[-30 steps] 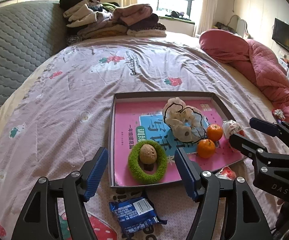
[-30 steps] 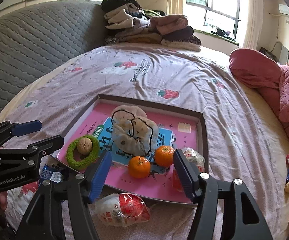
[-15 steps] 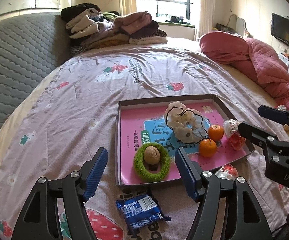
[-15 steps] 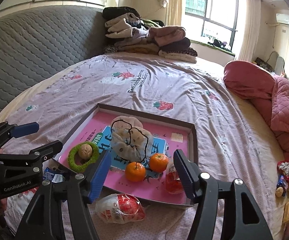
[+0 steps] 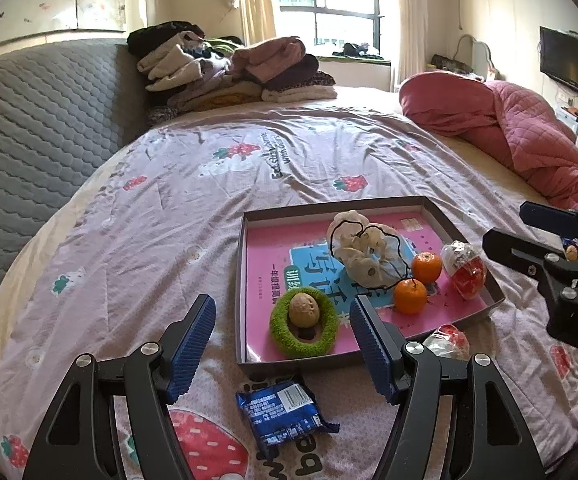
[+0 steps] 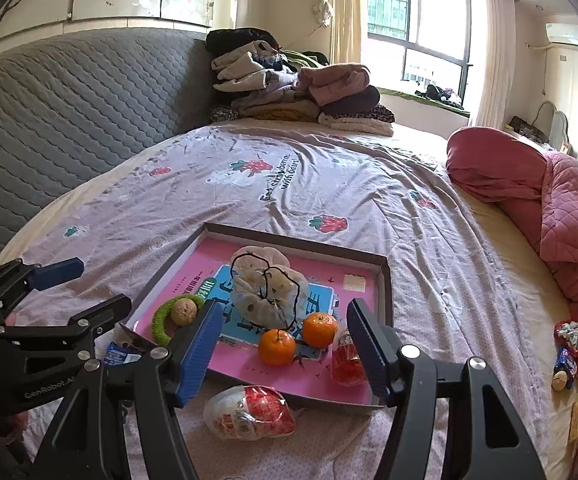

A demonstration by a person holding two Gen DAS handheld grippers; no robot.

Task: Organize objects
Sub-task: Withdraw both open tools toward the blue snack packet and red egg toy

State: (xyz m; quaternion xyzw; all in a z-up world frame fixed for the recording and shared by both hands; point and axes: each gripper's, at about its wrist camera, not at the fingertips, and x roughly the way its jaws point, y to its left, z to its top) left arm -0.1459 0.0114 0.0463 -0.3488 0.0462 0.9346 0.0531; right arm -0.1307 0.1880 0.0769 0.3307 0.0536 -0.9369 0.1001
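Both grippers' jaws apart above tray (image 5: pixel 441 222), seemingly empty.

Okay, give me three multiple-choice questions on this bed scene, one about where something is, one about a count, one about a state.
1. Where does the blue snack packet lie?
A. inside the tray
B. on the bedsheet just outside the tray's near edge
C. on the pile of clothes

2. How many oranges are in the tray?
A. one
B. two
C. four

3. How is the left gripper?
A. open and empty
B. shut on the walnut
C. shut on an orange

Answers:
1 B, the packet rests on the sheet in front of the tray wall, between the gripper fingers in the left wrist view.
2 B, one orange and a second orange sit side by side by the cloth pouch.
3 A, its blue fingers stand wide apart with nothing between them; the walnut sits in the green ring.
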